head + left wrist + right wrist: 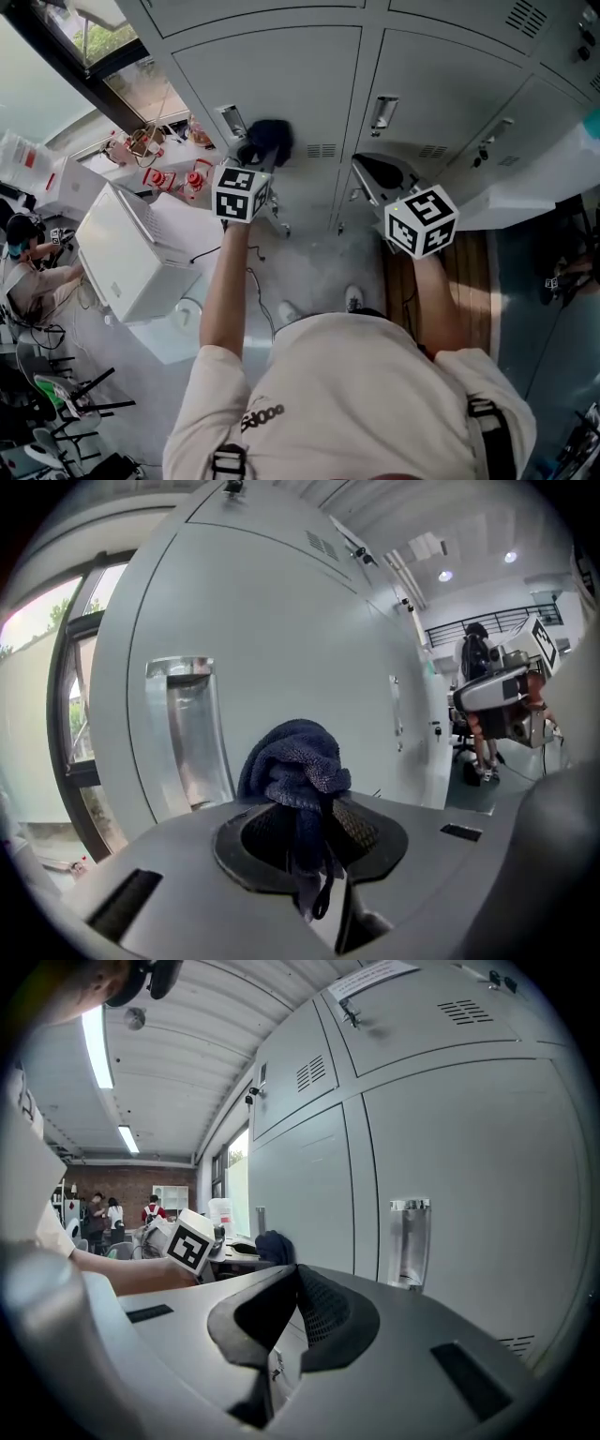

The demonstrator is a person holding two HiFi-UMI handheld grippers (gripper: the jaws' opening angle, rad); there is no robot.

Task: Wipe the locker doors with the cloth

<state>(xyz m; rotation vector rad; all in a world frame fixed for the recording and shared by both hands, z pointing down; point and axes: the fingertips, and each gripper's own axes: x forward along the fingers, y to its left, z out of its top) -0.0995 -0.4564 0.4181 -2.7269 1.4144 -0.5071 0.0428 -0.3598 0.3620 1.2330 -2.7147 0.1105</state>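
A dark blue cloth (269,137) is bunched in my left gripper (261,150), which is shut on it and holds it against a grey locker door (281,84), beside the door's metal handle (230,119). In the left gripper view the cloth (295,771) bulges out of the jaws, close to the door (281,621) and its handle (192,728). My right gripper (375,171) hangs in front of the neighbouring door, shut and empty. Its pads (319,1307) meet near that door's handle (410,1241).
A white box (131,253) on a table stands at the left below a window (103,56). A seated person (28,258) is at the far left. A wooden strip (469,272) lies by the lockers at the right. People (103,1218) stand far back.
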